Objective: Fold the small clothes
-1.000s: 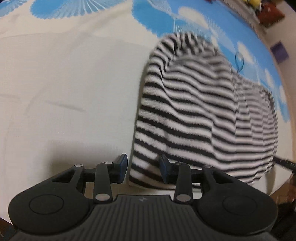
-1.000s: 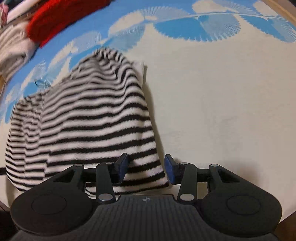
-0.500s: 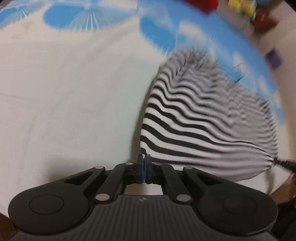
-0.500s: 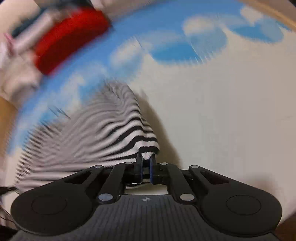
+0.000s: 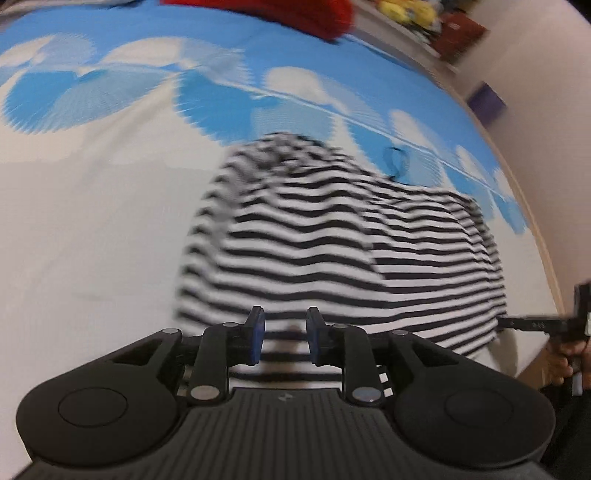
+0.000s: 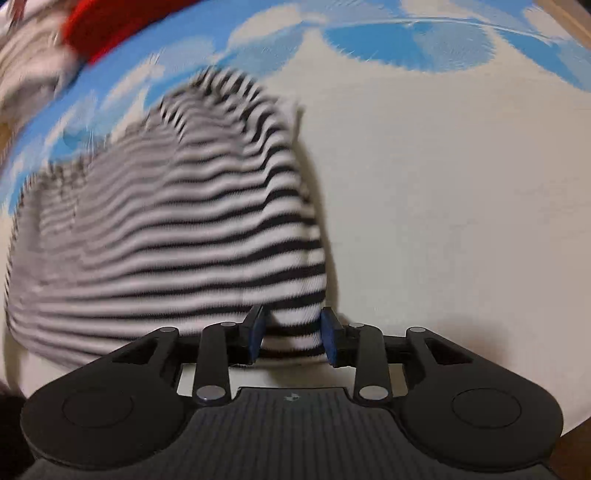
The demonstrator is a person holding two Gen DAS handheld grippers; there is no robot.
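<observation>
A black-and-white striped garment (image 5: 332, 258) lies bunched on the white and blue patterned sheet (image 5: 92, 221). My left gripper (image 5: 283, 339) is open, its blue pads (image 5: 255, 334) apart over the garment's near hem. In the right wrist view the same striped garment (image 6: 184, 229) fills the left half. My right gripper (image 6: 291, 339) is open, its pads (image 6: 328, 339) on either side of the garment's near right corner. Both views are motion-blurred.
A red cloth (image 5: 295, 14) lies at the far edge of the sheet, also seen in the right wrist view (image 6: 110, 22). Pale clothes (image 6: 26, 66) lie at far left. The bed's wooden edge (image 5: 535, 229) runs along the right. The other gripper's arm (image 5: 546, 325) shows at right.
Half a second ago both grippers were shut on the garment's near hem. Now both have opened and the garment has dropped back onto the sheet, lying further onto it.
</observation>
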